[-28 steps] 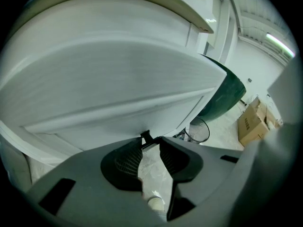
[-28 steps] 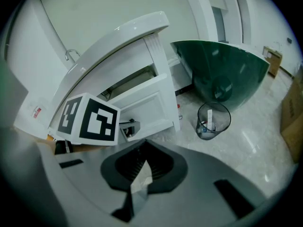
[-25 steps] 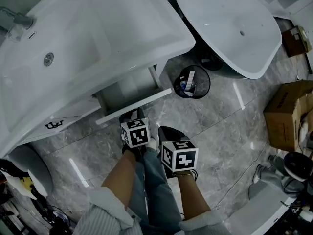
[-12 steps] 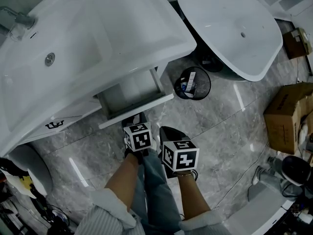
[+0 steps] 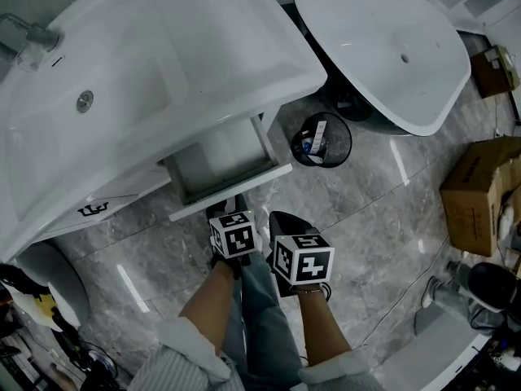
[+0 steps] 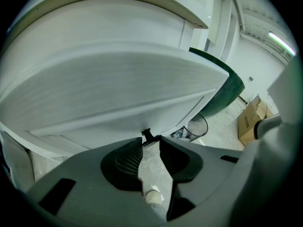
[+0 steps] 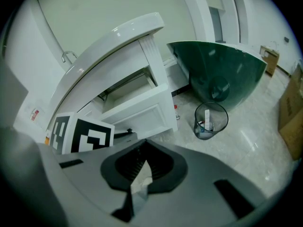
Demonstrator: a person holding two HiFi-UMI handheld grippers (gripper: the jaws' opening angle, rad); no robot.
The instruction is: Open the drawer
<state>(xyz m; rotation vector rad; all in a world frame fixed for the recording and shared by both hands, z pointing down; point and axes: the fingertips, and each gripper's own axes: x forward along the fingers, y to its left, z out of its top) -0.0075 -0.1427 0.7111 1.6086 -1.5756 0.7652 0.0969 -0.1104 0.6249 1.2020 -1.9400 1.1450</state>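
Mid-pull, by the look of it. Clenched on the small dark knob [image 6: 148,136] with the jaws of the left gripper [image 6: 150,141], one tip on either side, at the lower edge of the drawer [image 6: 118,79] front: probably the only purchase on that flat white panel. Pointed steeply down, likely to suit a low knob reached from standing height. Drawer partway out from under the sink [image 5: 122,72], open on top, apparently empty, just ahead of both grippers. Just right of the left one, the right gripper [image 7: 146,145]: jaws closed together on nothing, touching nothing, probably parked out of the drawer's way.

Only from the head view: the depth of the opening, the bare inside, the two marker cubes side by side, the bin [image 5: 320,138] on the floor near the drawer's right corner, a box [image 5: 480,190] farther right. Only from the left gripper view: the grip on the knob itself, hidden under the cube from above. Only from the right gripper view: the drawer's panelled front from the side, and the green underside of the neighbouring basin [image 7: 222,74], plain white from above.
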